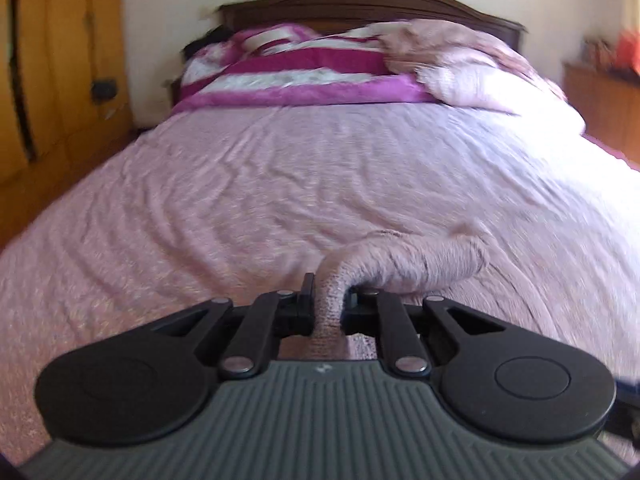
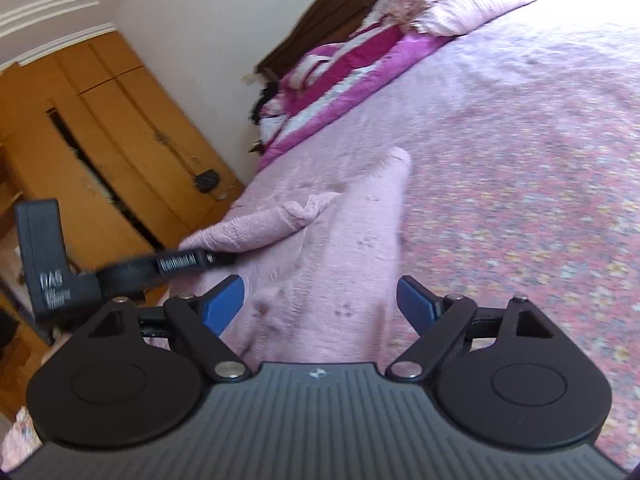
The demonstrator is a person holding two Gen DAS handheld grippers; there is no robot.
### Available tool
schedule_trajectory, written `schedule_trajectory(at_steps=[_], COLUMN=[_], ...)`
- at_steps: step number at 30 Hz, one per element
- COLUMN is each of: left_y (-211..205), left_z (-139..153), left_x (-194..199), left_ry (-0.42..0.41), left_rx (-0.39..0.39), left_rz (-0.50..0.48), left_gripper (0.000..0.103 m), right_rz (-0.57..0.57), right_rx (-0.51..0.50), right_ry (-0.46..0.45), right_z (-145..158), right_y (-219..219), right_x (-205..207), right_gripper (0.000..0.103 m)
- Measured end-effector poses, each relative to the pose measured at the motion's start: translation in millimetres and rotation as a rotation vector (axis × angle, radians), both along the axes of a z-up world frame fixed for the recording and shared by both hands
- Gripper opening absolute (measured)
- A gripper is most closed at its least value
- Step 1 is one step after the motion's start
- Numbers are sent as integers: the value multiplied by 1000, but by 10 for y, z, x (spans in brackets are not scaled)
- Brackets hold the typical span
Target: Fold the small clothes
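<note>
A small pale pink fuzzy garment [image 2: 344,248] lies on the pink bedspread [image 2: 520,160]. My left gripper [image 1: 329,300] is shut on one edge of the garment [image 1: 400,260] and lifts it into a ridge. In the right wrist view the left gripper [image 2: 216,259] comes in from the left, pinching the garment's left part. My right gripper [image 2: 320,304] is open, its blue fingers [image 2: 224,304] on either side of the garment's near end, holding nothing.
A magenta and white striped blanket [image 1: 304,76] and a pink quilt [image 1: 472,64] are piled by the dark headboard [image 1: 360,0]. A wooden wardrobe [image 2: 120,140] stands left of the bed. A wooden cabinet [image 1: 600,96] stands at the right.
</note>
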State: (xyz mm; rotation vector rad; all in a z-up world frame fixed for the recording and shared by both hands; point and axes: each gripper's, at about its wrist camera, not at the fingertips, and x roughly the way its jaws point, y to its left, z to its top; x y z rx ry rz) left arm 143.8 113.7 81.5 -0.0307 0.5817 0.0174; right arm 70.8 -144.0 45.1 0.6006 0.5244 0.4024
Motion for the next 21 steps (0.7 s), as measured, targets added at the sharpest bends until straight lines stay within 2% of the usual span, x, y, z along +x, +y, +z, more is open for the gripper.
schedule_trajectory(at_steps=[3, 5, 10, 14, 19, 21], left_y=[297, 411, 405, 443, 541, 588], left_z=[-161, -318, -300, -255, -237, -243], left_x=[209, 268, 178, 183, 31, -73], left_ry=[94, 165, 134, 142, 166, 181], left_rx=[-61, -92, -73, -112, -173, -195], left_rz=[89, 100, 74, 32, 12, -1], left_gripper=[14, 23, 42, 45, 49, 56], right_rz=[58, 89, 98, 77, 50, 57], right_rx=[0, -5, -42, -23, -31, -35], right_ry=[-19, -22, -8, 0, -41, -52], right_z=[46, 43, 30, 20, 73, 101], right_y=[122, 203, 332, 292, 237, 234], right_x=[15, 24, 32, 37, 30, 17], right_gripper=[90, 90, 90, 90, 90, 90])
